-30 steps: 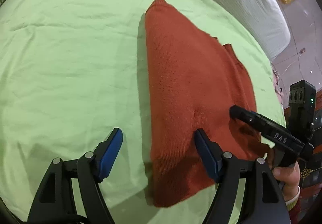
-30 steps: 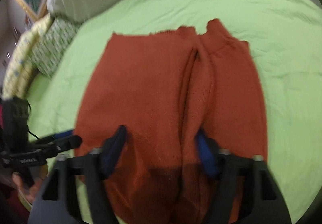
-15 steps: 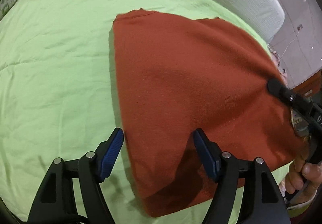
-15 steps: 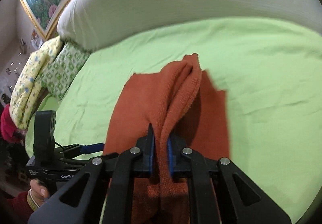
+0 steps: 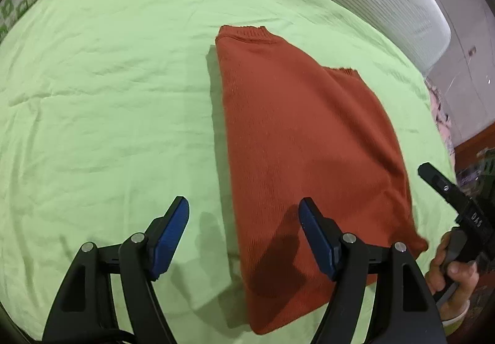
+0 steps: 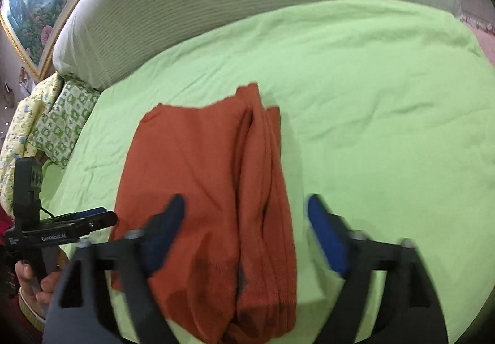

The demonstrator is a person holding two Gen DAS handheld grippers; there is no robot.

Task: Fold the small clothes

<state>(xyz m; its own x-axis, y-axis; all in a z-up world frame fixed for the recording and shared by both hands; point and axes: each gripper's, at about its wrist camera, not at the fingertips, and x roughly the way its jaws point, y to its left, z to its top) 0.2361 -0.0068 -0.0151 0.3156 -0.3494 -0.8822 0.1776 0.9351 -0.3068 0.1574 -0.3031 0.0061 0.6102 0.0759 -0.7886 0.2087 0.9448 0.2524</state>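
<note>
One rust knit garment (image 5: 297,139) folded, two grippers spread, green sheet (image 5: 108,81)

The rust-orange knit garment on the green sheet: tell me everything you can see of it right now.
The rust-orange knit garment lies folded lengthwise on the light green bedsheet, a ribbed hem at its far end and stacked layers along its right edge in the right wrist view. Both the left hand-held gripper and the right hand-held gripper are open above it; neither visibly grips it.
</note>
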